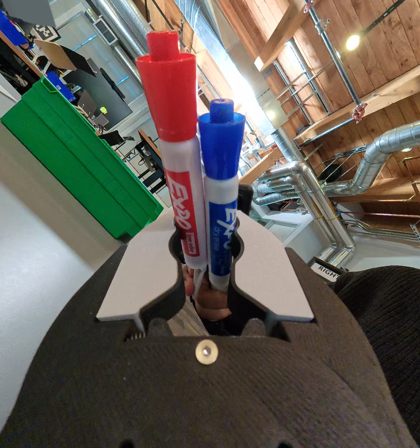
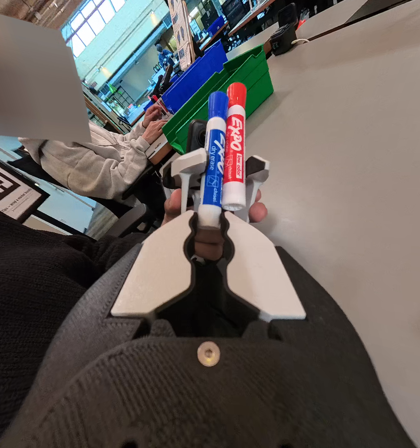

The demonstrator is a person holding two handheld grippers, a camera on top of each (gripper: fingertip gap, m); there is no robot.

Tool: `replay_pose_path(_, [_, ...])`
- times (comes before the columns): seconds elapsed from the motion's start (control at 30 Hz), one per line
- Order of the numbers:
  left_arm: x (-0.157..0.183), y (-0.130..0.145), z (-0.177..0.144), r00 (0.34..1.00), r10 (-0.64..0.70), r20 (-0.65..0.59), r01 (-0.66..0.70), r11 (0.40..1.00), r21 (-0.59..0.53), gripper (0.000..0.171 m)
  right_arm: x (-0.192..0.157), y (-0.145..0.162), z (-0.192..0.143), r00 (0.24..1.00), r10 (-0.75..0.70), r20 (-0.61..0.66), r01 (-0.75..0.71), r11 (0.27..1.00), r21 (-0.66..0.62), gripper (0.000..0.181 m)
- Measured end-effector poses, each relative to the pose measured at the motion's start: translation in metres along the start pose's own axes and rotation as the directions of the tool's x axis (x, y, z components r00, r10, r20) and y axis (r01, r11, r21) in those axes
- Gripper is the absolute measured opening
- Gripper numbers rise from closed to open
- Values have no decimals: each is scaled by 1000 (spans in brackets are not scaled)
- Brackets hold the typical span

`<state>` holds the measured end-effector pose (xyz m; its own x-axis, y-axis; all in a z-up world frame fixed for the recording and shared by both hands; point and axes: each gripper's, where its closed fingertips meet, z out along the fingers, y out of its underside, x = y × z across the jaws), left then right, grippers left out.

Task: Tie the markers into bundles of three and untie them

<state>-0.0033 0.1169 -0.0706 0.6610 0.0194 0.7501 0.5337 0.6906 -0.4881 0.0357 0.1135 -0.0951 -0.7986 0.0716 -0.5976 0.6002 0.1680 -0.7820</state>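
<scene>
While both markers stand side by side, my left gripper pinches the red marker and blue marker together.
My right gripper pinches the blue marker's tail end; a green bin sits on the desk beyond, near its far edge.

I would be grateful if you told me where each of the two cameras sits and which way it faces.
Left wrist view: on the left gripper, tilted up toward the wooden ceiling; its fingers clamp a red marker and a blue marker; a dark sleeve shows.
Right wrist view: on the right gripper, facing along the grey table; its fingers pinch the blue marker's end; a hand shows.
Shared: both markers and the green bin.
</scene>
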Motion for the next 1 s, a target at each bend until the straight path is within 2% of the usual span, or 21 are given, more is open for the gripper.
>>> replay_pose_path(0.17, [1, 1, 1, 1000, 0, -7, 0, 1000, -6, 37, -1, -1, -2, 995, 79, 59, -80, 997, 15, 19])
replay_pose_path(0.4, [2, -2, 0, 1000, -18, -19, 18, 1000, 15, 37, -2, 0, -5, 989, 108, 97, -108, 994, -4, 19])
replay_pose_path(0.67, [1, -14, -7, 999, -24, -22, 25, 998, 57, 37, -2, 6, -11, 988, 99, 116, -92, 994, -57, 19])
replay_pose_path(1.0, [-1, -17, -10, 1000, -18, -15, 18, 998, 53, 37, 0, 17, -32, 989, 82, 124, -65, 989, -131, 19])
